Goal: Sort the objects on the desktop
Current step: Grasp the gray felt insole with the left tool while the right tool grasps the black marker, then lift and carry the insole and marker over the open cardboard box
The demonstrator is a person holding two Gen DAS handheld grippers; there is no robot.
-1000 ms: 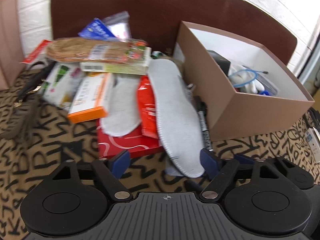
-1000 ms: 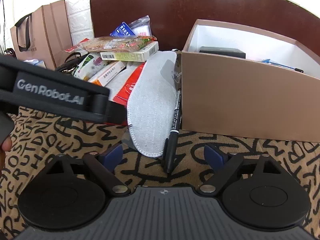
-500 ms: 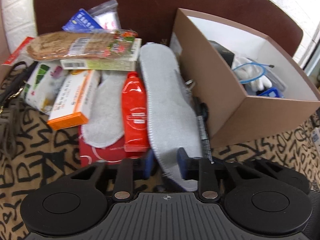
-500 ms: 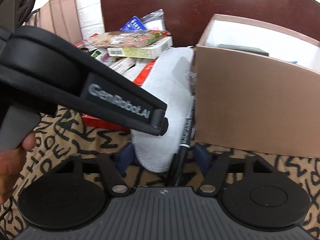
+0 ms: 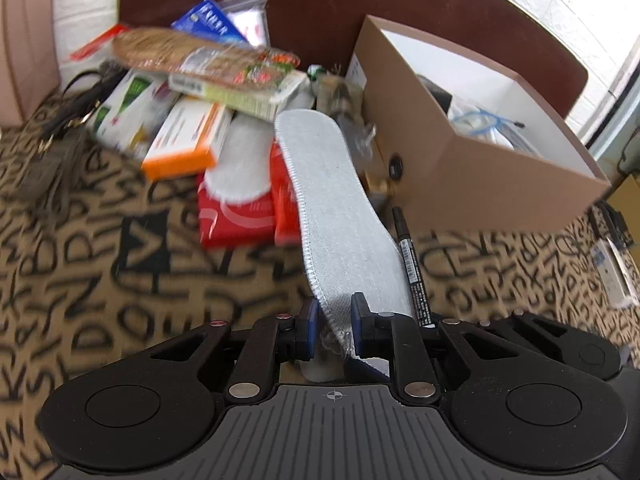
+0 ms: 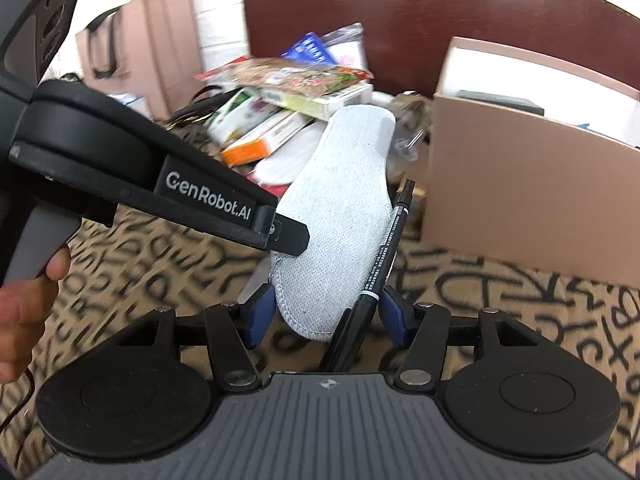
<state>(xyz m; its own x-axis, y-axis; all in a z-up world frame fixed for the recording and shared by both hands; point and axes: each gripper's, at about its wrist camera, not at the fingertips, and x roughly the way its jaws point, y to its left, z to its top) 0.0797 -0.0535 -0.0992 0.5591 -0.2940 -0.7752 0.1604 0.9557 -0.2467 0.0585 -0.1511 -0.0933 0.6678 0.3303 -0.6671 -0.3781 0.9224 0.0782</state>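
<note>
A long grey insole [image 5: 332,200] slants up out of the pile beside the brown box [image 5: 480,184]. My left gripper [image 5: 334,328] is closing, and its blue pads pinch the insole's side edge near the heel. The right wrist view shows that gripper's tip [image 6: 294,236] against the left edge of the insole [image 6: 340,208]. A black marker [image 6: 384,256] lies along the insole's right side. My right gripper [image 6: 328,316] stands half wide, with the insole's heel and the marker's end between its jaws. A thin gap shows beside the marker.
The pile holds a second insole [image 5: 244,160], a red pack [image 5: 236,220], an orange-edged box [image 5: 188,140], a snack packet [image 5: 200,56] and black straps [image 5: 68,120]. The box [image 6: 520,200] holds cables. A pink paper bag [image 6: 152,40] stands at the back left. A hand [image 6: 24,312] holds the left gripper's handle.
The left jaws went from wide to pinched on the insole's edge, and the insole now stands raised. The right jaws narrowed around the heel and the marker. The left gripper reached further across the right view.
</note>
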